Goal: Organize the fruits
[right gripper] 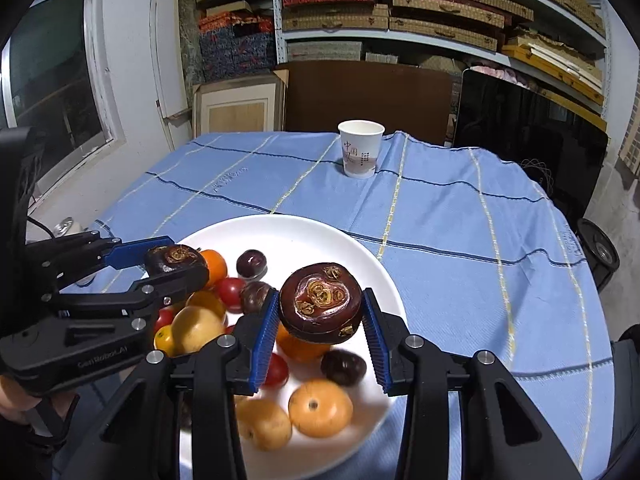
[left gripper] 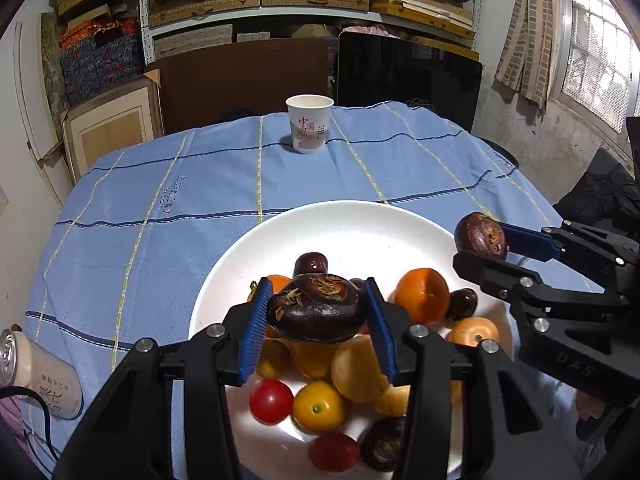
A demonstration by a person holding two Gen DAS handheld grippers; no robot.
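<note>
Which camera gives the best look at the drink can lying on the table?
The left wrist view. There the can lies on its side at the lower left on the blue tablecloth, its top and label in sight. In the right wrist view only its silver top peeks out behind the left gripper.

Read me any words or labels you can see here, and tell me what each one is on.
"中国风" in red: on the paper cup.
"DAS": on the right gripper body, rest cut off.
"GenRobot.AI": on the left gripper body.
Dark characters on the can: too blurred to read.
Woven lettering on the tablecloth: too small to read.
</note>
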